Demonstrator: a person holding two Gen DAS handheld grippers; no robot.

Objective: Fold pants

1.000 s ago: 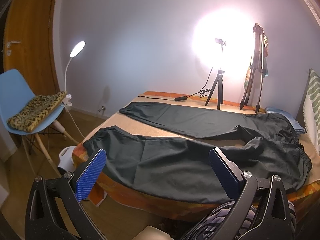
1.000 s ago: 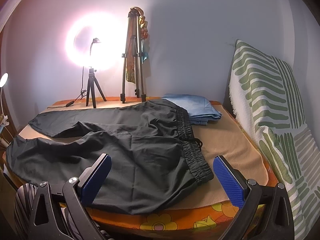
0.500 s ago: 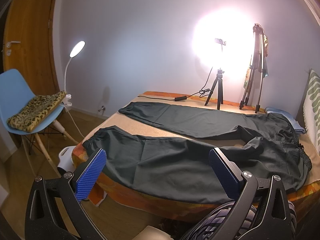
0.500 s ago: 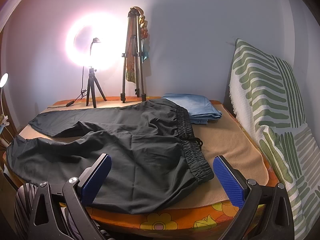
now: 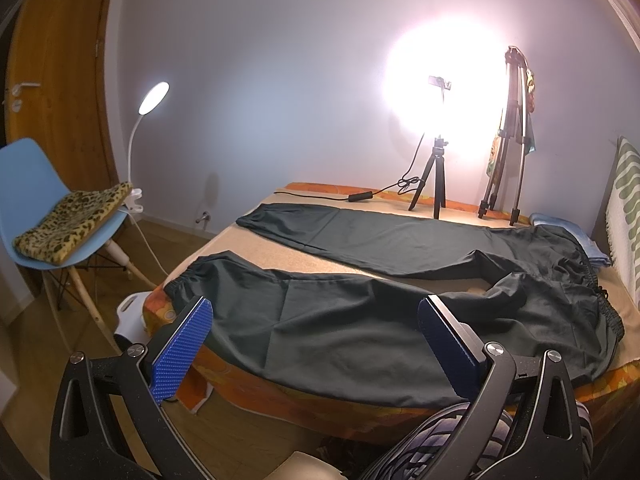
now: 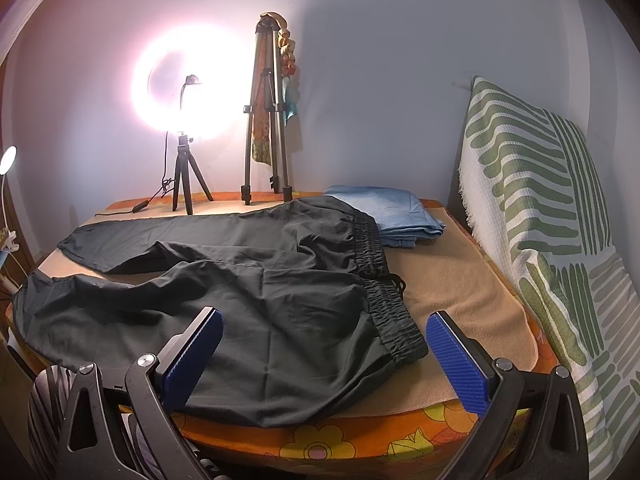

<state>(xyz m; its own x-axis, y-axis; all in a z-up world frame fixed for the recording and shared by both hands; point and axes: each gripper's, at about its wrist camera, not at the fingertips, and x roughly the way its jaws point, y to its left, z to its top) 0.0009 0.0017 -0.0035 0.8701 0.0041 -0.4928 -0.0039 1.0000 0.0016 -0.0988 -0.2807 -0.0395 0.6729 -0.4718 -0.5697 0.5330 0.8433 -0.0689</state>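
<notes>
The left claw (image 5: 316, 344) hung wide open and empty, its two blue-padded fingers (image 5: 182, 350) spread apart just short of the near edge of the bed (image 5: 360, 408). The right claw (image 6: 324, 356) was held the same way — fingers far apart, gripping nothing — before the near edge toward the bed's right end.

A pair of dark pants (image 5: 360, 320) lay spread flat on the bed, unfolded. The waistband (image 6: 394, 320), elastic and gathered, sat toward the right end, and the two legs ran leftward and lay apart. The nearer leg lay along the near edge, its cuff (image 5: 188, 280) reaching the near-left corner and its lower side draping slightly over the edge. The farther leg stretched toward the far-left part of the bed.

Under the pants a tan blanket (image 6: 460, 280) covered an orange flowered sheet (image 6: 320, 444). A folded light-blue cloth (image 6: 392, 212) rested by the far-right corner, just beyond the waistband. A green-and-white striped cushion (image 6: 540, 200) leaned upright at the right end.

Along the far edge stood a glowing ring light on a small tripod (image 5: 434, 176) and, to its right, a taller folded tripod (image 5: 508, 148). On the floor to the left stood a blue chair (image 5: 28, 200) carrying a leopard-print cushion (image 5: 72, 220), with a lit gooseneck lamp (image 5: 154, 96) clipped to it.
</notes>
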